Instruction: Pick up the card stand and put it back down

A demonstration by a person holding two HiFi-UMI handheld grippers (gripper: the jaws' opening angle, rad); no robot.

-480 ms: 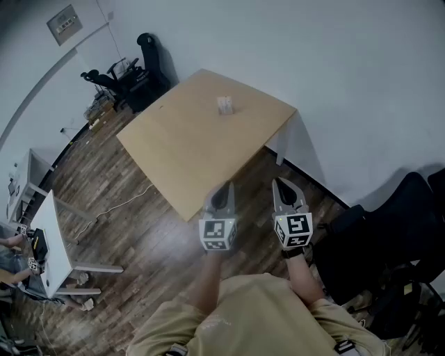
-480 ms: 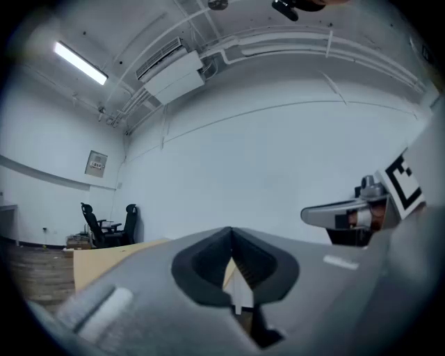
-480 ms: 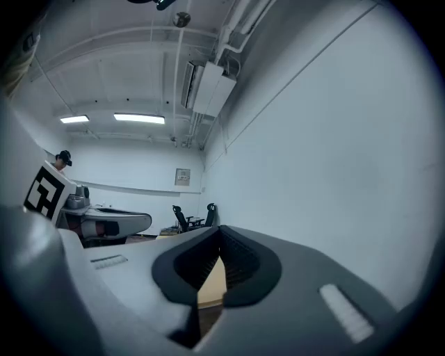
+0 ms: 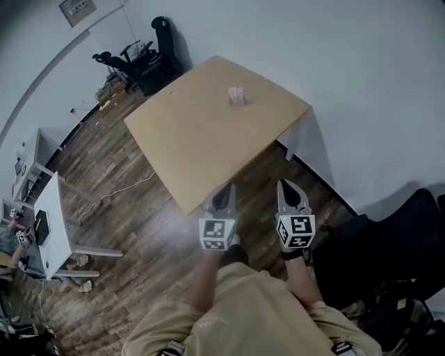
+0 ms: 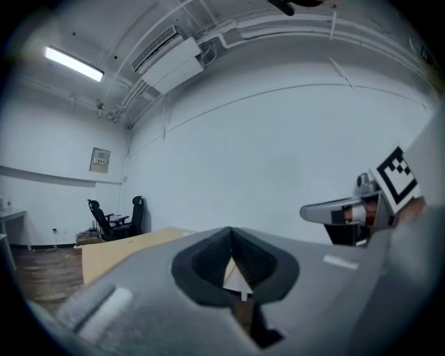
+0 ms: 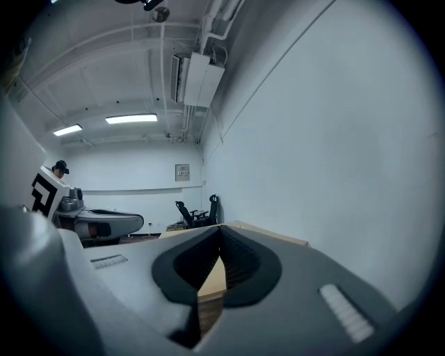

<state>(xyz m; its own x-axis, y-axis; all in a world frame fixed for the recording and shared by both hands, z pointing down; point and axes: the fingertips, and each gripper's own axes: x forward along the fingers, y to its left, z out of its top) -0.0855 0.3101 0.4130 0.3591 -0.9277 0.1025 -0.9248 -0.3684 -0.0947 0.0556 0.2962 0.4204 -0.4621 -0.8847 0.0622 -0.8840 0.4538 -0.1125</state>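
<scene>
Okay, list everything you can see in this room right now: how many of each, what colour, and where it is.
table: 1, light wood, mid-room by the white wall
card stand: 1, pale, on the table's far part
office chairs: 2, black, far corner beyond the table
near chair: 1, black, at the person's right
desks: 2, white, left edge
cable: 1, pale, on the floor left of the table
wall sign: 1, grey, far wall
floor: dark wood planks
shirt: 1, tan, bottom of the head view
left gripper: 1, grey, shut, empty, short of the table
right gripper: 1, grey, shut, empty, beside it
</scene>
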